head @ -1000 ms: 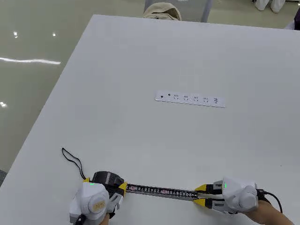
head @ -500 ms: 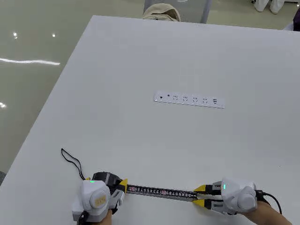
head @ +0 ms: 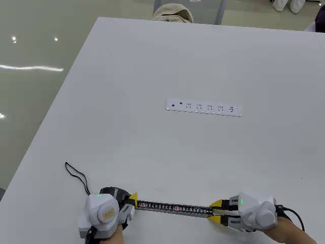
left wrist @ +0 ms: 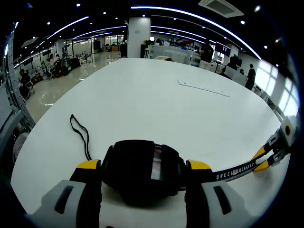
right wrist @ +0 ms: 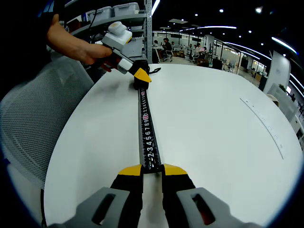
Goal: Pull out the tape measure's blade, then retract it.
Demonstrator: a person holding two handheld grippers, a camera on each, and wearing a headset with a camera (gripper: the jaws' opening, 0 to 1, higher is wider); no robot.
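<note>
The black tape measure body (left wrist: 142, 171) rests on the white table (head: 167, 56) with my left gripper (left wrist: 143, 166) shut around it, yellow fingertips (left wrist: 89, 165) on either side. Its blade (right wrist: 146, 137) lies pulled out flat along the table, numbers facing up. My right gripper (right wrist: 152, 169) is shut on the blade's end. In the head view the left gripper (head: 124, 202), the body (head: 116, 193), the blade (head: 172, 208) and the right gripper (head: 215, 211) sit in a line near the table's front edge. A thin black wrist strap (head: 76, 173) trails from the body to the left.
A white power strip (head: 203, 107) lies mid-table, well beyond the blade. A grey mesh chair (right wrist: 42, 118) stands close beside the table in the right gripper view. The glossy floor (head: 35, 66) lies past the table's left edge.
The head view has shifted a little. Both grippers keep their hold and the blade's drawn-out length looks almost the same.
</note>
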